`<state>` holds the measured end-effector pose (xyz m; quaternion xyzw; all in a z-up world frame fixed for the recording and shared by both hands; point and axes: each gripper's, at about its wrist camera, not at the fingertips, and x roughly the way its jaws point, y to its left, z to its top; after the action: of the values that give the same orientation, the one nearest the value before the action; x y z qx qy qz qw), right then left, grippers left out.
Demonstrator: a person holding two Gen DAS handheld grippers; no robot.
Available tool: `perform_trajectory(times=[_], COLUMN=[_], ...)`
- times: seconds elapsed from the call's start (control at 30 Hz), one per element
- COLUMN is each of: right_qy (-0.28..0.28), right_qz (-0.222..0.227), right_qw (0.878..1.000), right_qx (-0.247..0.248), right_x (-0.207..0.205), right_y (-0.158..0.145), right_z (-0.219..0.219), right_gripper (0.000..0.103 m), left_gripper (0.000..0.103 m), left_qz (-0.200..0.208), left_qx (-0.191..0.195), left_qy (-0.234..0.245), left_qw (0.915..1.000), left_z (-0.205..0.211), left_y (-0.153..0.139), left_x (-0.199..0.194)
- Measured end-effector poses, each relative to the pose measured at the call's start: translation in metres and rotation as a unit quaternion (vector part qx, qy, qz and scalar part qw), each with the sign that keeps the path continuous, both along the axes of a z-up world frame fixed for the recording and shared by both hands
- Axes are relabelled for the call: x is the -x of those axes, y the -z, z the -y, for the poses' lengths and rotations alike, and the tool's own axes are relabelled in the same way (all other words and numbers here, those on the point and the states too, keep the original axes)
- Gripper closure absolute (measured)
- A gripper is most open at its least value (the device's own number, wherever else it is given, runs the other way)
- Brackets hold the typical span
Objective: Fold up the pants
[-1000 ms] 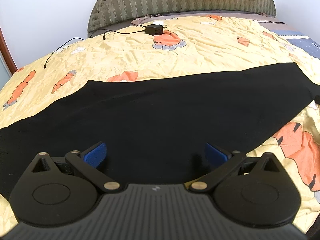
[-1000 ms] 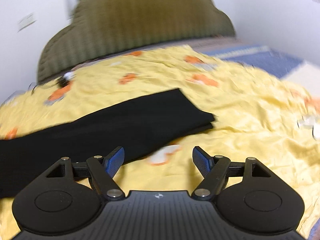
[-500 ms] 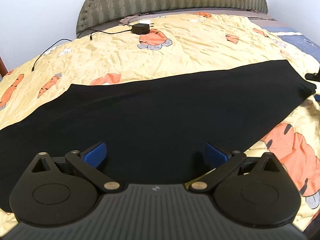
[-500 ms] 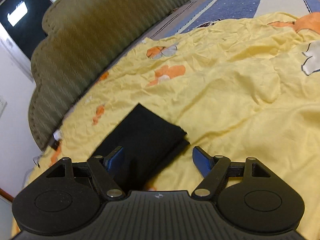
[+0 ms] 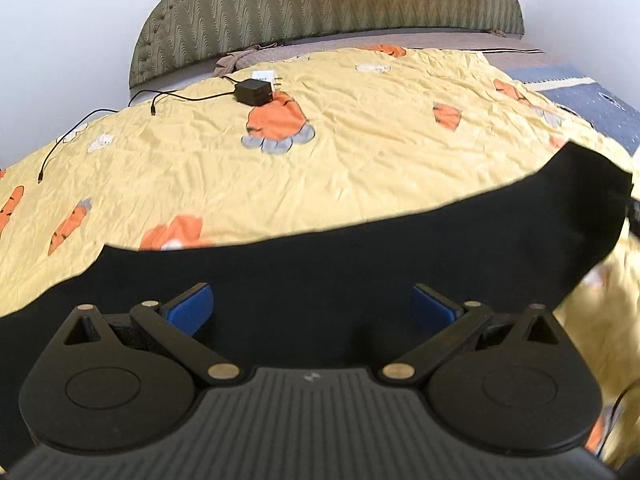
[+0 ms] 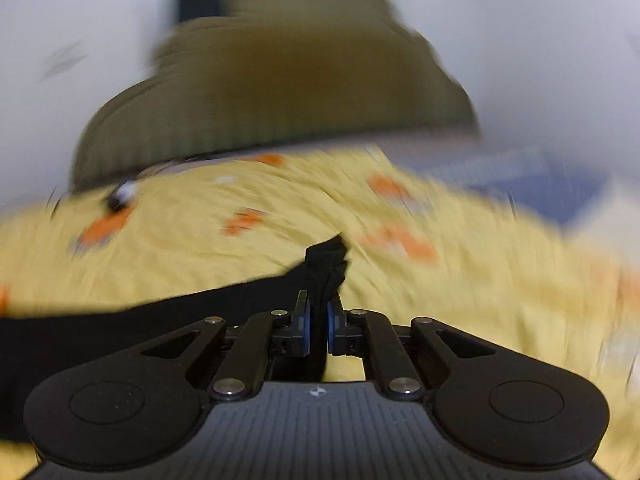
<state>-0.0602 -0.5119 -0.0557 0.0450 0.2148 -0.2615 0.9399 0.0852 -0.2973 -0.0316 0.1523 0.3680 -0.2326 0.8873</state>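
Black pants [image 5: 360,276] stretched in a long band across the yellow carrot-print bedspread [image 5: 360,152], one end lifted off the cover at the far right. Right gripper [image 6: 318,326] angled slightly downward toward the green headboard [image 6: 280,92], jaws closing, blue pads already pinching that bunched end of cloth. Left gripper [image 5: 310,308] tilted steeply down over the middle of the band, jaws spread wide, nothing held. Black charger [image 5: 254,92] with cable lying near the headboard, well apart.
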Motion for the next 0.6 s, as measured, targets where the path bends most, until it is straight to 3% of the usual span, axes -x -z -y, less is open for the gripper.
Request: perform_trajectory(times=[0.17, 0.4, 0.5, 0.6], right_qy=[-0.074, -0.138, -0.155, -0.160], right_qz=[-0.014, -0.050, -0.052, -0.048], right_qw=[0.991, 0.973, 0.967, 0.965], right_qx=[0.114, 0.179, 0.193, 0.200], right_x=[-0.007, -0.015, -0.013, -0.011], right_y=[-0.003, 0.013, 0.014, 0.013], right_z=[-0.061, -0.116, -0.131, -0.137], right_gripper=[0.095, 0.096, 0.096, 0.096], left_gripper=[0.000, 0.000, 0.000, 0.000], left_qz=[-0.040, -0.108, -0.169, -0.235], left_qx=[0.038, 0.069, 0.097, 0.140], left_qy=[0.030, 0.044, 0.039, 0.019], left_qw=[0.9980, 0.9908, 0.9800, 0.9618], left_z=[0.029, 0.065, 0.074, 0.072], left_y=[-0.026, -0.022, -0.005, 0.011], left_x=[-0.006, -0.021, -0.031, -0.040])
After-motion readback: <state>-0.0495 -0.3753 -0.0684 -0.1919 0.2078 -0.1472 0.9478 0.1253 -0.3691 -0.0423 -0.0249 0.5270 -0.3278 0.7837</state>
